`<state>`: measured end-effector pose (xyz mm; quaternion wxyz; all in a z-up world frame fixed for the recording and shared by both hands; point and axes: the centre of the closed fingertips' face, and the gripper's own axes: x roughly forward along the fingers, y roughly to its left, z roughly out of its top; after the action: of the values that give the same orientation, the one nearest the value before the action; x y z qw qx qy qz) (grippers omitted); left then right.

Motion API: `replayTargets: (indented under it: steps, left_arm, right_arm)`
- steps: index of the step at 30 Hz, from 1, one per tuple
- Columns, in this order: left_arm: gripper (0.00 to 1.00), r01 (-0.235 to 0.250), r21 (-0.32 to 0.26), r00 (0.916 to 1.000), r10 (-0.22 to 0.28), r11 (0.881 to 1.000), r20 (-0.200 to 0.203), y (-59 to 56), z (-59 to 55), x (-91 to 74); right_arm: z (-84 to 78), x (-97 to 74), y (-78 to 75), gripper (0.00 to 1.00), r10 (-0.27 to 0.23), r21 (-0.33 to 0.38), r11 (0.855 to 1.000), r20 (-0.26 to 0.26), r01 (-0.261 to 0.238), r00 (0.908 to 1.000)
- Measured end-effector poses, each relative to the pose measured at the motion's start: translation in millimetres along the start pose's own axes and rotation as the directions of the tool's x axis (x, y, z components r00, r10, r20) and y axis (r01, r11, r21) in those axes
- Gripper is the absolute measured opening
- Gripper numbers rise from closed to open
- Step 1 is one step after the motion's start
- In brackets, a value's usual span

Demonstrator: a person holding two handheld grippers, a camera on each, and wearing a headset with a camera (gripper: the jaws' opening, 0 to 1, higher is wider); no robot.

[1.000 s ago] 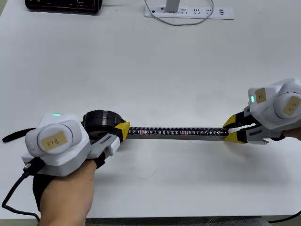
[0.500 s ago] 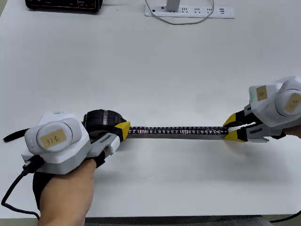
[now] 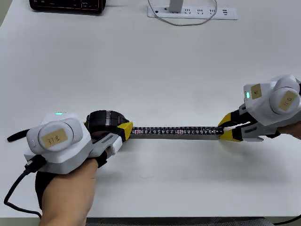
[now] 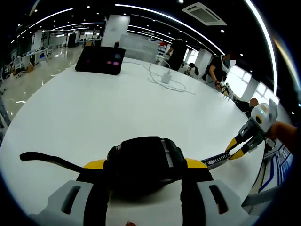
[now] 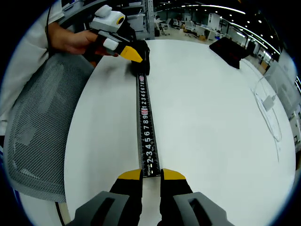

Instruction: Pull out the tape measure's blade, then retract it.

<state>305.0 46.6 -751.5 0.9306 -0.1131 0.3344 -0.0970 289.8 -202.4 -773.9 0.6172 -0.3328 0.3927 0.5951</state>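
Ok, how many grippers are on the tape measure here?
2. The left gripper clamps the black case at the left; the right gripper pinches the end of the blade at the right.

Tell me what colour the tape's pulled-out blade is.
Black blade with white numerals; clearest in the right gripper view.

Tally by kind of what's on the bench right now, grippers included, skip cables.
Grippers: 2, the left gripper and the right gripper
Tape measure: 1, blade pulled out between the two grippers
Power strip: 1
Dark flat device: 1
Total: 5
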Motion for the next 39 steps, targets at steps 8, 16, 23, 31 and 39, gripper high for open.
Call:
replayTargets:
  steps: [8,16,23,31,39]
  left_arm:
    - [0.57,0.002,0.000,1.0000,-0.002,1.000,0.001,-0.8,-0.4,0.1]
    - [0.57,0.006,-0.003,1.0000,-0.006,1.000,0.004,-0.9,-0.8,-0.1]
    - [0.57,0.011,-0.013,0.9999,-0.011,1.000,0.006,-0.4,-0.5,-0.4]
    - [0.57,0.017,-0.017,0.9998,-0.017,1.000,0.007,-0.1,-0.2,-0.7]
    - [0.58,0.022,-0.023,0.9997,-0.022,1.000,0.008,-1.0,-0.1,-1.2]
  right_arm:
    - [8.8,4.0,1.3,0.10,0.015,0.006,1.000,0.016,-0.015,0.9998]
    - [12.6,6.5,2.1,0.10,0.023,0.004,1.000,0.018,-0.023,0.9996]
    - [20.6,10.6,2.2,0.10,0.031,-0.003,1.000,0.024,-0.031,0.9992]
    - [28.9,15.3,4.0,0.10,0.041,-0.006,0.999,0.034,-0.041,0.9986]
    - [34.1,19.8,5.2,0.10,0.052,-0.010,0.999,0.032,-0.051,0.9981]
